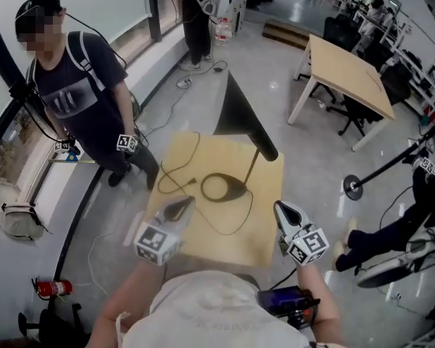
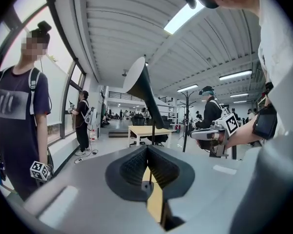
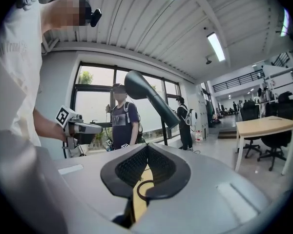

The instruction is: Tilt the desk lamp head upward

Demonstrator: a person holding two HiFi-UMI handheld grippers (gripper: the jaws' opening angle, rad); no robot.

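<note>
Both tools clenched, lamp untouched: I hold the left tool over the near-left part of the light wooden square surface and the right tool over its near-right corner. Each is well apart from the black desk lamp with a cone-shaped head.

In the left gripper view, the left tool has its ribbed black pads pressed flat together with nothing between them. The right gripper view shows the same of the right tool, pads shut on each other and empty.

The lamp stands on the surface. Its ring-shaped black base lies near the middle and a thin stem rises toward the far right. The dark head sits above the far edge of the surface. A thin black cable runs in loose loops from the base toward the left side. From the left tool the lamp head looms high above the closed jaws, and from the right tool it slants across the window behind.

A bystander in a dark T-shirt stands on the floor to the far left. A second pale wooden desk stands at the far right, and a red fire extinguisher lies on the floor at the near left.
</note>
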